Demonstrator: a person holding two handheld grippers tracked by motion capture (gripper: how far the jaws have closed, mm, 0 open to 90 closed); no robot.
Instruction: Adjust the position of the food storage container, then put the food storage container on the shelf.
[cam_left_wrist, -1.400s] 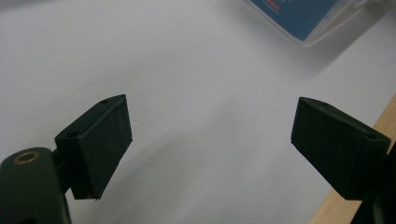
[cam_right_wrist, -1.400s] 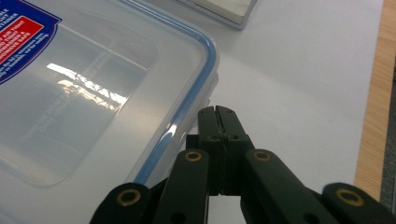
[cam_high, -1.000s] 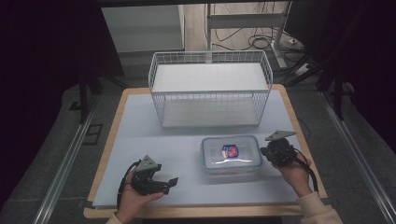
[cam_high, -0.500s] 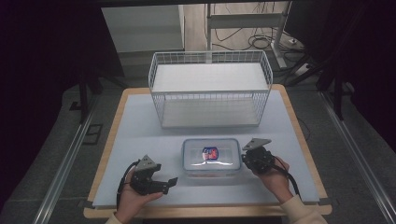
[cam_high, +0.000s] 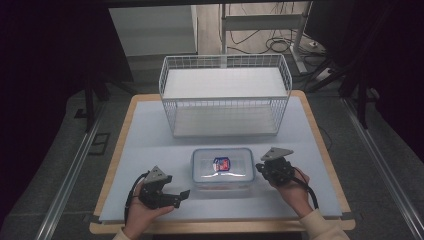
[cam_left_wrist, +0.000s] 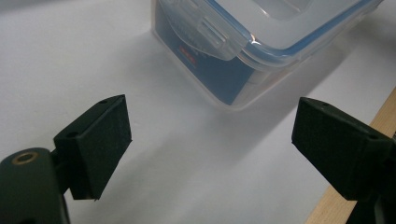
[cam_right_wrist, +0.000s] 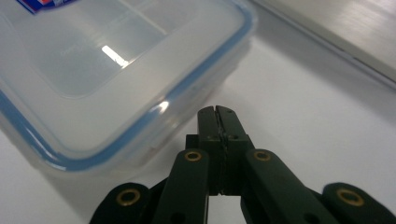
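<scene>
A clear plastic food container (cam_high: 222, 170) with a blue-sealed snap lid and a red and blue label lies flat at the table's front centre. My left gripper (cam_high: 179, 199) is just left of it, low over the table and open. In the left gripper view its jaws (cam_left_wrist: 210, 135) stand wide apart, empty, with the container's latch corner (cam_left_wrist: 261, 42) ahead. My right gripper (cam_high: 259, 167) is at the container's right side and shut. In the right gripper view its tips (cam_right_wrist: 217, 112) are pressed together with nothing between them, right against the container's rim (cam_right_wrist: 107, 70).
A white wire basket (cam_high: 225, 95) stands at the back of the light blue table mat (cam_high: 150, 130). The table's wooden edge (cam_left_wrist: 355, 200) runs close beside my left gripper. Dark floor and metal rails flank the table.
The right gripper has moved left, and the container has slid left with it toward the table's centre. The left gripper has stayed in place and open.
</scene>
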